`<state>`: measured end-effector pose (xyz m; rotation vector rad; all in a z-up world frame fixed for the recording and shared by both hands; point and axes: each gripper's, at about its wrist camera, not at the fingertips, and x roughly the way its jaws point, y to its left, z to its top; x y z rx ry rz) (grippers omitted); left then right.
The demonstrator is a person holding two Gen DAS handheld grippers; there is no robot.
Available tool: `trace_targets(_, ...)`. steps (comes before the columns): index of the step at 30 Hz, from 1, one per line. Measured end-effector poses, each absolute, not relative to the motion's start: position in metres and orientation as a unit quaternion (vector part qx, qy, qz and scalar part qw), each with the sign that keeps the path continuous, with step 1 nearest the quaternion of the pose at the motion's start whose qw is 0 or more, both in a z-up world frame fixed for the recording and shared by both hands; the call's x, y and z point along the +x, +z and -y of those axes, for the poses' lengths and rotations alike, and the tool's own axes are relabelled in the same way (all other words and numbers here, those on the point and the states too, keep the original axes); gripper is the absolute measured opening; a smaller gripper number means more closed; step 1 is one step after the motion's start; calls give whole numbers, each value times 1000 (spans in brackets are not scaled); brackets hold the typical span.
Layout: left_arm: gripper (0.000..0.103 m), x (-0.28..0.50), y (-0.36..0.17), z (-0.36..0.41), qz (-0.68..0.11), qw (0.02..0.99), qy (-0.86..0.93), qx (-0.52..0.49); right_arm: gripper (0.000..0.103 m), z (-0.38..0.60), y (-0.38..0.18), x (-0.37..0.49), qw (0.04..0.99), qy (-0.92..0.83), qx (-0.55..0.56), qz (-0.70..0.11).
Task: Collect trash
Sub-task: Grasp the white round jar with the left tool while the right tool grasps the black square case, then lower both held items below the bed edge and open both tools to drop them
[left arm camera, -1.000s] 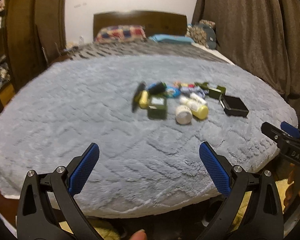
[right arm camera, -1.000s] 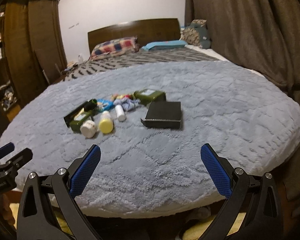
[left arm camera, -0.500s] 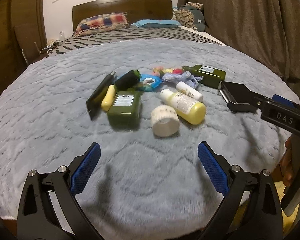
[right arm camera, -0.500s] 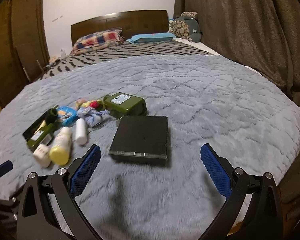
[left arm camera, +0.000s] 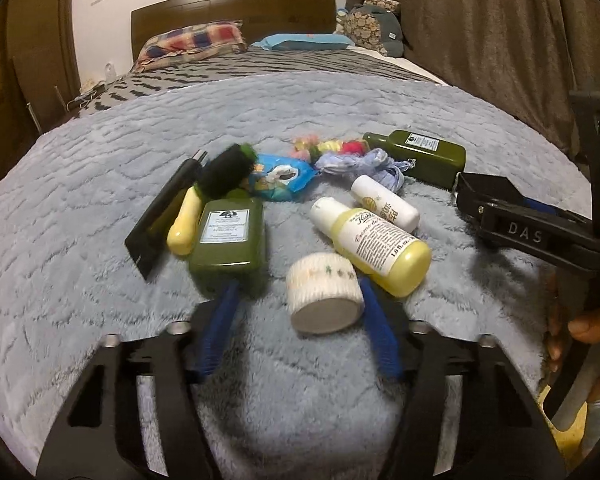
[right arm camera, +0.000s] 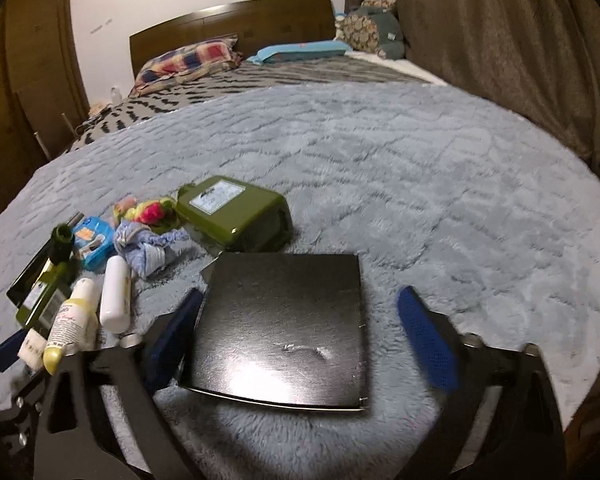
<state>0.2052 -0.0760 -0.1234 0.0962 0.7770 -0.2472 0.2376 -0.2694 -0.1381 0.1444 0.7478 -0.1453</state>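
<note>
Both tongs have closed in on the pile. L tongs (left arm camera: 296, 312), half open, empty, bracket the white jar (left arm camera: 323, 298). R tongs (right arm camera: 300, 332), wide, straddle the black box (right arm camera: 280, 328), prob. lining up grabs. Bottles (left arm camera: 374, 244) beyond, on blanket (left arm camera: 80, 200).

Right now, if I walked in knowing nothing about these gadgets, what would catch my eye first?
Probably the heap of clutter on the grey blanket: a yellow bottle, a white jar on its side and two green bottles among scraps. The left gripper has its jaws open around the jar. To the right, a flat black box lies between the open jaws of the right gripper.
</note>
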Motion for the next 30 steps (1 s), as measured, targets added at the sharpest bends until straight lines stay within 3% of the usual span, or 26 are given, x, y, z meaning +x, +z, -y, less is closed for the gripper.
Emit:
trace_targets(1, 39, 207, -123, 77, -379, 916, -121, 47, 73, 269, -138, 235, 927, -75, 64, -360)
trace_targets(2, 32, 207, -123, 77, -381, 915, -122, 47, 73, 268, -138, 233, 928, -73, 62, -359)
trace_targets(10, 31, 184, -120, 74, -381, 915, -126, 48, 73, 261, -127, 199, 930, -32, 67, -359)
trace_targets(23, 31, 79, -82, 32, -345, 932, -109, 24, 73, 213, -81, 88, 949, 32, 31, -311)
trace_targets(30, 32, 29, -91, 13, -356, 929, -99, 15, 73, 194, -94, 43, 942, 57, 6, -330)
